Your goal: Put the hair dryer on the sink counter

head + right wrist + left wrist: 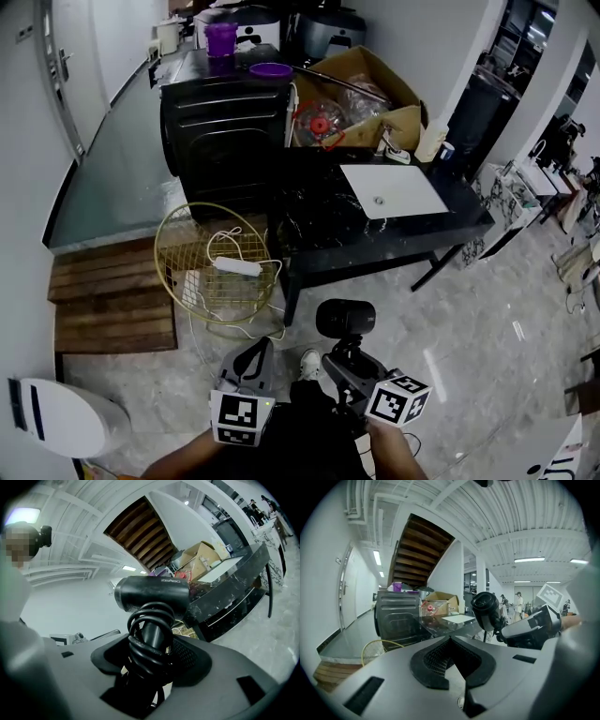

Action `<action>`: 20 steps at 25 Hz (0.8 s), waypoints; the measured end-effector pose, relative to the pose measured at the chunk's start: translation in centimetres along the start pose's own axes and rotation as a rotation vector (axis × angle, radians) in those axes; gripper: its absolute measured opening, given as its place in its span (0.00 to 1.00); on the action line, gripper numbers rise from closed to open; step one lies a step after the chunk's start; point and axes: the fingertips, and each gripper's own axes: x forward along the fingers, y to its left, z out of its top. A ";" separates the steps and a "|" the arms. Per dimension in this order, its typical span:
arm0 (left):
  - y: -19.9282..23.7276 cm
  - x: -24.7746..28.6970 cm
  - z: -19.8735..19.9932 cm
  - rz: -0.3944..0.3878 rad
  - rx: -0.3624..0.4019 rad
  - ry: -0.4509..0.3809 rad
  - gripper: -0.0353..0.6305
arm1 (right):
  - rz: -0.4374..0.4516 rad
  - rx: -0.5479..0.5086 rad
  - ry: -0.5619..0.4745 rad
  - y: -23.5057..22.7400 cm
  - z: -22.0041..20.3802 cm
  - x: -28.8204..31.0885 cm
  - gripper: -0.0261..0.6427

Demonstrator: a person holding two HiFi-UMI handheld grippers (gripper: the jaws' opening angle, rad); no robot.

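Your left gripper is pressed together, with nothing in it. Your right gripper grasps the hair dryer by its handle, over the wound cord, well apart from the sink counter. The dryer looks rigid and top-heavy, I think, with a smooth barrel, so the handle is the safer place to hold.
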 end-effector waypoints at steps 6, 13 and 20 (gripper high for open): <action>3.3 3.7 0.5 0.072 -0.013 -0.002 0.06 | 0.043 -0.002 0.019 -2.5 3.3 4.8 0.44; 6.9 11.8 1.7 0.128 -0.053 0.020 0.06 | 0.070 -0.043 0.079 -6.9 8.7 11.2 0.44; 9.4 19.6 3.9 0.185 -0.075 0.068 0.06 | 0.078 -0.074 0.154 -12.0 15.0 16.7 0.44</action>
